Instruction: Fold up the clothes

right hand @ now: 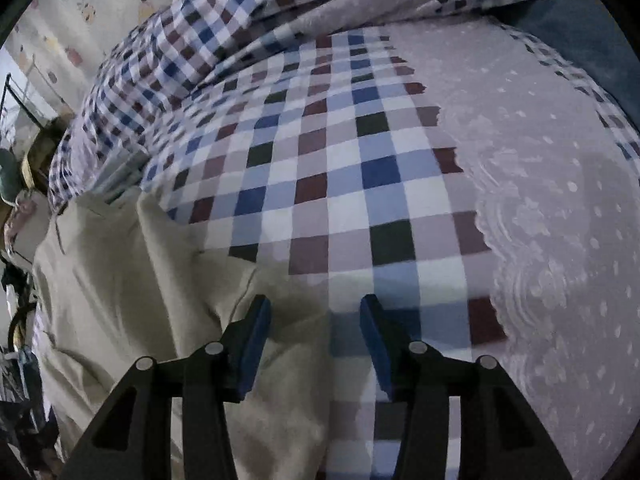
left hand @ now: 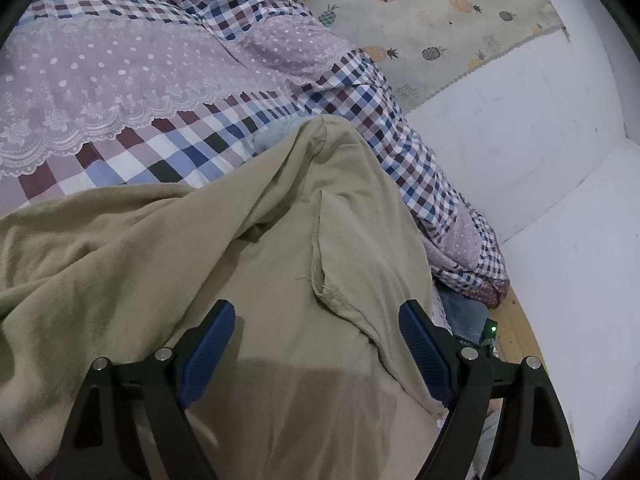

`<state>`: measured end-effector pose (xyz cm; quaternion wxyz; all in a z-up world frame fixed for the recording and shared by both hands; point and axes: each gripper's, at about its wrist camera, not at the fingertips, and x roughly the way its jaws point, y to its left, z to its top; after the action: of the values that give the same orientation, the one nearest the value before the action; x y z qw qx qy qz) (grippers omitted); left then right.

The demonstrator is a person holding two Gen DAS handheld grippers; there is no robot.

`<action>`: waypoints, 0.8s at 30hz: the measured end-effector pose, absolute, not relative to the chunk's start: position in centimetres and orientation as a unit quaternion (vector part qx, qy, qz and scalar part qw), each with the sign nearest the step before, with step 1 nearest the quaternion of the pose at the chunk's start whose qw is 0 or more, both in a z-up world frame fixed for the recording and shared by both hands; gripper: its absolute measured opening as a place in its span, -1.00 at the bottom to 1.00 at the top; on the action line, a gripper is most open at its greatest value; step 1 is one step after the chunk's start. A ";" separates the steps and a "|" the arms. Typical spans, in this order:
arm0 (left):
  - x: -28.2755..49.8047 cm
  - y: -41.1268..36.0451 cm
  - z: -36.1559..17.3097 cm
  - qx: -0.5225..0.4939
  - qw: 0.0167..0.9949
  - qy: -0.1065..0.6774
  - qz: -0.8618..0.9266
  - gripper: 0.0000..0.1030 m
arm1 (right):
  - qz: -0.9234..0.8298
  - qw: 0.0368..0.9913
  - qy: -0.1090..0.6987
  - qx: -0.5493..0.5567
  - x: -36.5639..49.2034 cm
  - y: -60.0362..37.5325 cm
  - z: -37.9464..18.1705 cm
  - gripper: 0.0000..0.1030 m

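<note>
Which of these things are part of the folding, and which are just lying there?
Part of the job:
- beige garment
- left gripper, open above it
- right gripper, open

Just lying there:
- checked quilt
- pineapple-print sheet

No text, label, brand, number or sign can be read on anything in either wrist view.

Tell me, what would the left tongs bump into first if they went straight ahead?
Probably the beige cloth: the open left tongs hang just over it, and the checked blanket comes after it.
</note>
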<state>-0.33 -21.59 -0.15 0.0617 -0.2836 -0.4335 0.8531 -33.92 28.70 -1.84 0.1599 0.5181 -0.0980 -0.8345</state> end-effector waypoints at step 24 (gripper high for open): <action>-0.6 -21.5 -0.1 -0.285 0.065 -0.434 0.852 0.68 | -0.888 -0.021 -0.025 0.459 -33.9 32.0 -0.4 0.03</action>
<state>-0.56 -21.50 -0.14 0.0650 -0.2852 -0.4340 0.8521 -33.94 32.03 -0.44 -0.0210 0.4592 -0.0247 -0.8877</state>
